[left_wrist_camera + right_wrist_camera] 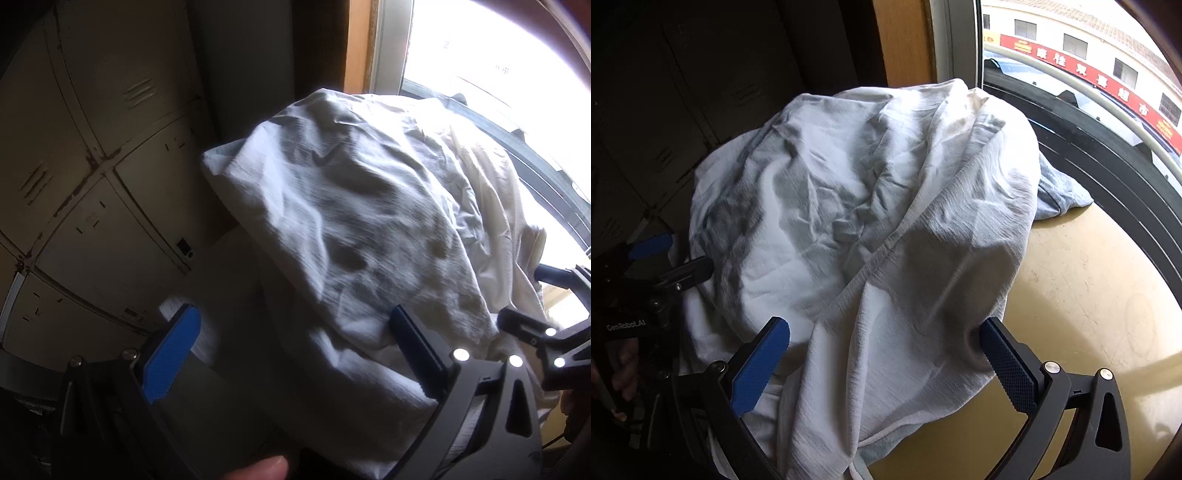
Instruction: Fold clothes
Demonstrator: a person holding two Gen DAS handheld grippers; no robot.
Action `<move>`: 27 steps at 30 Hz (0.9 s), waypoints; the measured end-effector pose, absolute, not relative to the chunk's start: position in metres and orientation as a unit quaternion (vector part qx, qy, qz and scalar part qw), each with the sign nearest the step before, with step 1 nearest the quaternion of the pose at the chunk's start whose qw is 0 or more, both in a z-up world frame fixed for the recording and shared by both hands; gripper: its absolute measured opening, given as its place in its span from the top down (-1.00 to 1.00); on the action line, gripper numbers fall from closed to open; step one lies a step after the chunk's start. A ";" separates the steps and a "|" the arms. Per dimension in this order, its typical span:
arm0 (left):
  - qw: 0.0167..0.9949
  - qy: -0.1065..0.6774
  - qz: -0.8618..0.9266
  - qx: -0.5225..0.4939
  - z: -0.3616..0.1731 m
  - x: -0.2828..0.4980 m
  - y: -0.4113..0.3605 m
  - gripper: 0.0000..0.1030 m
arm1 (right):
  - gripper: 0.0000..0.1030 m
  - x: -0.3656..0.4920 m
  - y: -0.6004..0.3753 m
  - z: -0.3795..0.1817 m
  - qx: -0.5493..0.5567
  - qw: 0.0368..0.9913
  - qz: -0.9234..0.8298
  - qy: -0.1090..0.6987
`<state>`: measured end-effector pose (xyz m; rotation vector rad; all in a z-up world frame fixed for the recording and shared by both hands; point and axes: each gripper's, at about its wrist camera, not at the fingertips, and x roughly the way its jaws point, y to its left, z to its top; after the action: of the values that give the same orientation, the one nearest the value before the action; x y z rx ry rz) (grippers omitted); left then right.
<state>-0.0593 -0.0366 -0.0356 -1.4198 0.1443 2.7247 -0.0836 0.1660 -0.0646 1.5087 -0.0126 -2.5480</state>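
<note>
"GenRobot.AI" on left tongs [670,258]; red sign [1089,74] w/ Chinese characters.

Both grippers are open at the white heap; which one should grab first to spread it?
Probably the right gripper: its open jaws straddle a clear fold of the white garment. The left gripper only touches cloth with one finger.

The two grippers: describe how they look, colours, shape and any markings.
Both are built alike. The right gripper has a black angular frame with cut-out slots, silver round bolts, and two flat fingers faced with blue cross-hatched pads. The left gripper shows the same black frame, bolts and blue pads; seen from the right wrist camera, its body carries white lettering, GenRobot.AI. No sleeves or cables are clearly visible.
</note>
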 end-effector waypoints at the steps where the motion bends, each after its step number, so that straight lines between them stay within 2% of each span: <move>1: 0.037 0.048 0.885 -0.461 -0.036 -0.059 -0.036 -0.99 | -1.00 -0.086 0.164 -0.070 0.519 0.085 -0.851 0.008; 3: 0.031 0.051 0.887 -0.458 -0.036 -0.057 -0.037 -0.99 | -0.87 -0.084 0.157 -0.072 0.520 0.078 -0.850 0.035; 4: 0.031 0.053 0.888 -0.457 -0.036 -0.057 -0.037 -0.99 | -0.57 -0.083 0.154 -0.070 0.518 0.076 -0.850 0.052; 5: 0.034 0.055 0.888 -0.456 -0.035 -0.056 -0.037 -0.99 | 0.02 -0.082 0.152 -0.066 0.517 0.085 -0.850 0.052; 6: 0.032 0.054 0.890 -0.452 -0.034 -0.055 -0.037 -0.99 | 0.35 -0.082 0.151 -0.063 0.521 0.088 -0.847 0.049; 7: 0.032 0.050 0.891 -0.450 -0.032 -0.054 -0.039 -0.99 | 0.77 -0.084 0.152 -0.062 0.530 0.087 -0.842 0.045; 12: 0.045 0.054 0.900 -0.430 -0.020 -0.046 -0.037 -0.99 | 0.83 -0.081 0.172 -0.051 0.539 0.110 -0.835 -0.010; 20: 0.083 0.050 0.905 -0.415 -0.012 -0.032 -0.021 -0.99 | 0.85 -0.044 0.208 0.009 0.476 0.095 -0.874 -0.020; 27: 0.100 0.123 0.917 -0.367 -0.003 0.009 0.039 -0.99 | 0.85 -0.016 0.268 0.044 0.445 0.083 -0.890 -0.051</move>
<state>0.0092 0.0390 -0.0032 -1.0841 0.3644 2.7090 -0.0157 0.2676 0.0441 1.3279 -0.1537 -2.6592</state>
